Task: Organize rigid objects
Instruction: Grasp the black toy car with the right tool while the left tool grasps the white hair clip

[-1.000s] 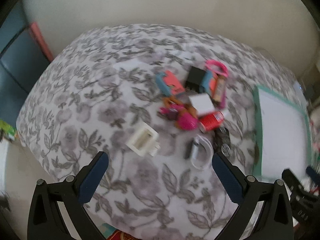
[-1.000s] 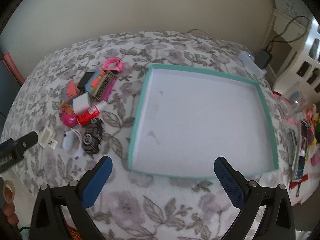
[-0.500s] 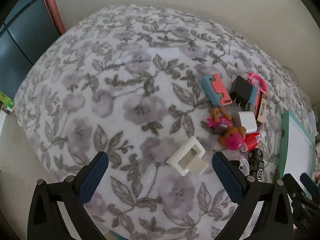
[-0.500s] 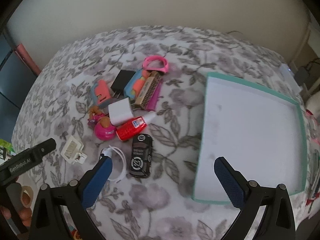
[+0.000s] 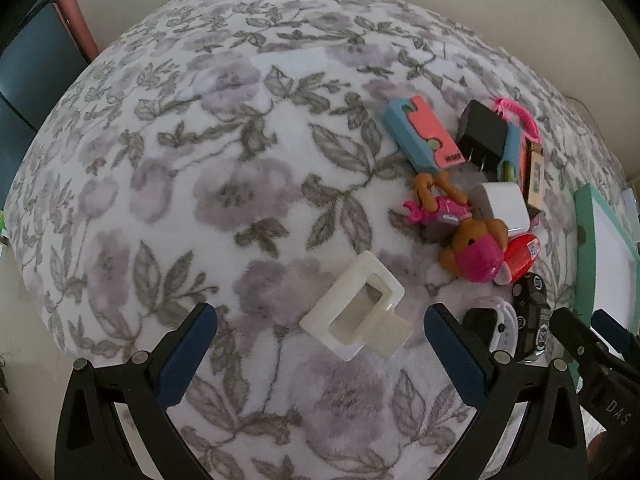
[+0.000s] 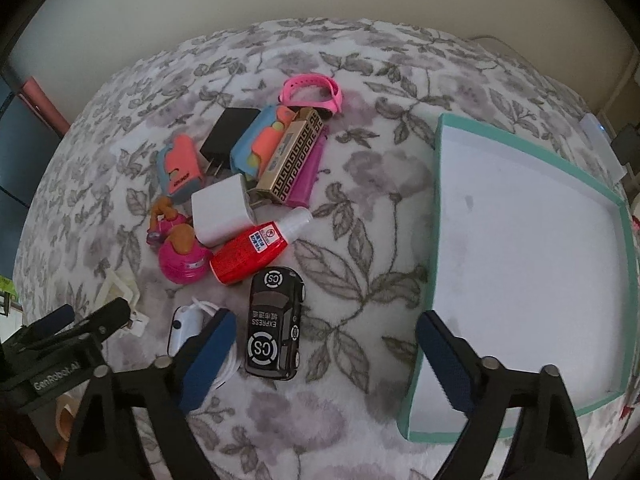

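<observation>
Right claw (image 6: 322,356), narrowing, now over toy car (image 6: 274,324).

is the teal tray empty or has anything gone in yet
Empty. The right wrist view shows the teal tray with only its bare white floor; the toy car and other items lie on the floral blanket beside it.

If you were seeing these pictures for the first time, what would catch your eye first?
Probably the bright heap of small things on the floral blanket: a red glue bottle, a pink wristband and a black toy car at its near edge. To the right of it lies a wide teal-rimmed tray, white inside with nothing in it. In the left wrist view, a white plastic frame lies apart from the heap.
</observation>
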Available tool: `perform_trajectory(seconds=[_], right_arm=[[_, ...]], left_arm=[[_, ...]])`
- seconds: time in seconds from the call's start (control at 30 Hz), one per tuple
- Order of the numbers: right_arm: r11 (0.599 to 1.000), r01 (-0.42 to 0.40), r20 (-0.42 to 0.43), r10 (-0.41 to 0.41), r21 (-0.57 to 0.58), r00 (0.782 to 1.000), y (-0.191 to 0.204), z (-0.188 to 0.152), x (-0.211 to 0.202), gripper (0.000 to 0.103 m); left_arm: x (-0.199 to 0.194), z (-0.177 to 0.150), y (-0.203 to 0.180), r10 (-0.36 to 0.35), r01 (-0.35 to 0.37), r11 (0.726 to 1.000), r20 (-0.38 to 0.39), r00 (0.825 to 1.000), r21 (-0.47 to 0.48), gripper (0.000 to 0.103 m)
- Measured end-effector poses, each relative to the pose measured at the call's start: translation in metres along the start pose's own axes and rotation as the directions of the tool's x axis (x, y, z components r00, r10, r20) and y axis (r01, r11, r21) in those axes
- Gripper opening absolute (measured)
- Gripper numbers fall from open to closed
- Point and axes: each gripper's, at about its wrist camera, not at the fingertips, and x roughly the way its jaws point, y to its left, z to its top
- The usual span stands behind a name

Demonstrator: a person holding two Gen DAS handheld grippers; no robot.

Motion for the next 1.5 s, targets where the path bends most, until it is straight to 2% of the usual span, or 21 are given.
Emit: perform_trajectory(seconds=[0.23, 0.37, 0.57, 0.67, 1.03, 1.2, 1.37, 1.5], right_arm=[[0.999, -0.018, -0.006, 0.018, -0.040, 1.000, 0.013, 0.002, 0.005, 0.079], [0.998, -0.009, -0.029, 0.008, -0.055, 1.000, 0.016, -0.001, 0.014, 0.066], [0.997, -0.027, -0.044, 0.024, -0.072, 0.999, 0.023, -0.001, 0.023, 0.057], [0.996, -0.018, -0.067, 0.012, -0.088, 0.998, 0.029, -0.003, 0.033, 0.055], [0.992, 0.008, -0.031, -0.012, -0.123, 0.999, 0.043, 0.002, 0.043, 0.055], [0.994, 0.003, -0.022, -0.006, -0.113, 1.000, 0.039, -0.007, 0.038, 0.052], [0.995, -0.006, -0.027, 0.003, -0.102, 1.000, 0.031, -0.009, 0.034, 0.047], [0.995, -0.015, -0.029, 0.012, -0.097, 1.000, 0.027, -0.010, 0.031, 0.045]], left_arm=[[0.013, 0.000, -0.001, 0.001, -0.001, 1.000, -0.012, 1.000, 0.002, 0.103], [0.022, 0.001, -0.004, 0.001, -0.001, 1.000, -0.012, 1.000, 0.011, 0.103], [0.035, -0.002, -0.010, 0.003, -0.003, 1.000, -0.009, 1.000, 0.021, 0.101], [0.043, -0.004, -0.011, -0.001, 0.002, 1.000, -0.017, 1.000, 0.024, 0.095], [0.054, -0.008, -0.020, 0.013, -0.013, 0.999, 0.001, 1.000, 0.043, 0.095], [0.042, -0.015, -0.018, 0.006, -0.006, 0.999, -0.002, 1.000, 0.049, 0.082], [0.032, -0.017, -0.020, 0.005, -0.004, 0.998, -0.006, 1.000, 0.068, 0.062], [0.029, -0.017, -0.021, 0.011, -0.010, 0.997, -0.015, 1.000, 0.078, 0.059]])
